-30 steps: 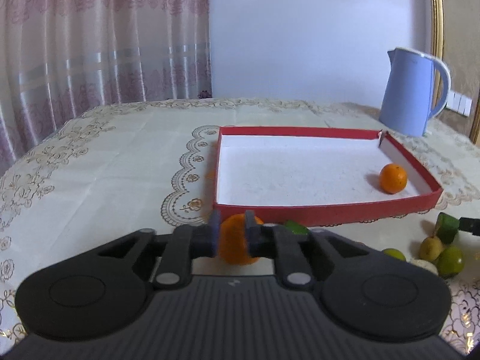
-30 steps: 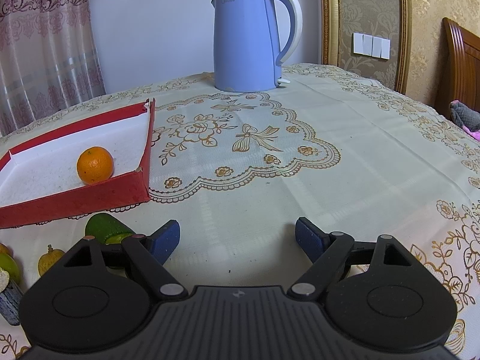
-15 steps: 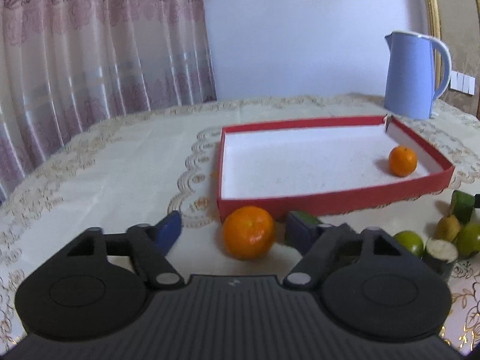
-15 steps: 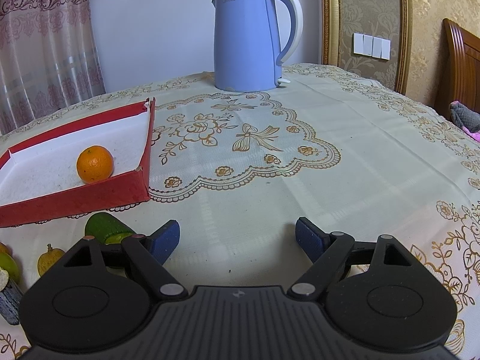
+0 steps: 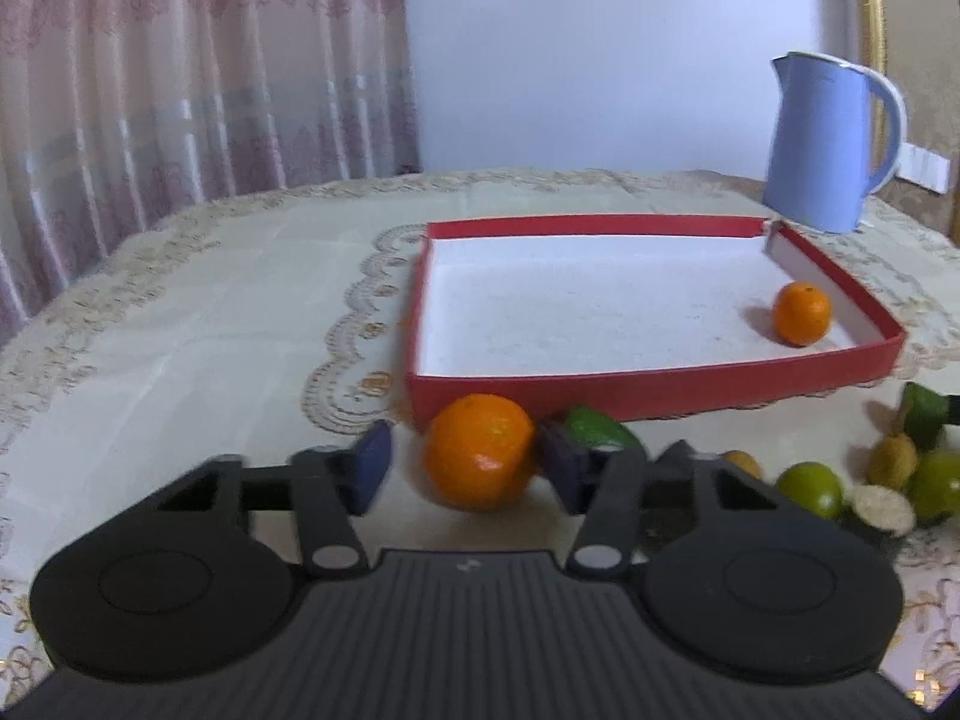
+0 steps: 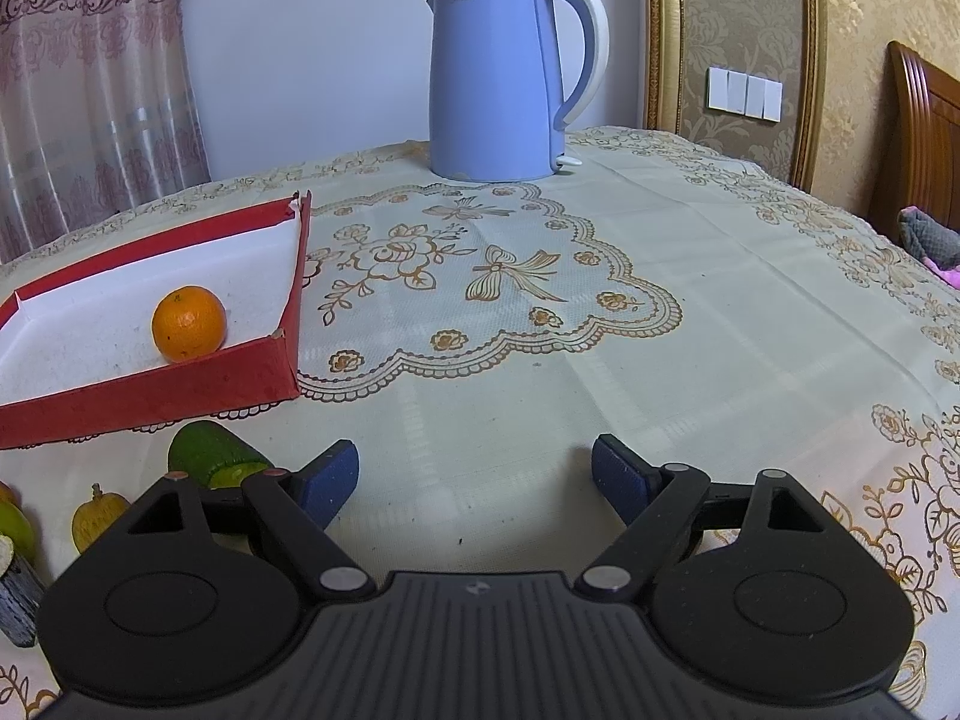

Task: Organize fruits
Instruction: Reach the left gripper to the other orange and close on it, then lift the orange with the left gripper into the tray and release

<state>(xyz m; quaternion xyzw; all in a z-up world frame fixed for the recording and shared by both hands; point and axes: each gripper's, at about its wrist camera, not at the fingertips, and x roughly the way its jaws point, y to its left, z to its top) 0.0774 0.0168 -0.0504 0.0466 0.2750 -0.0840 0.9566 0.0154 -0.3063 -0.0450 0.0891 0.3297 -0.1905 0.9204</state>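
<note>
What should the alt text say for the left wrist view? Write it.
An orange sits on the tablecloth between the closing fingers of the left hand-held gripper, just before a red tray holding another orange. Green fruits lie right; a blue kettle stands behind.

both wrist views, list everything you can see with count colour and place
orange: 1, orange, on the tablecloth in front of the box, between the left gripper's fingers
orange in box: 1, orange, near right corner
box: 1, red with white inside, mid table
kettle: 1, light blue, far end of table
green fruits: several, right of the orange
tablecloth: 1, cream with gold pattern
curtain: pinkish, behind the table
left gripper: black, blue pads, one pad short of the orange, closing
right gripper: black, blue pads, open, nothing between
</note>
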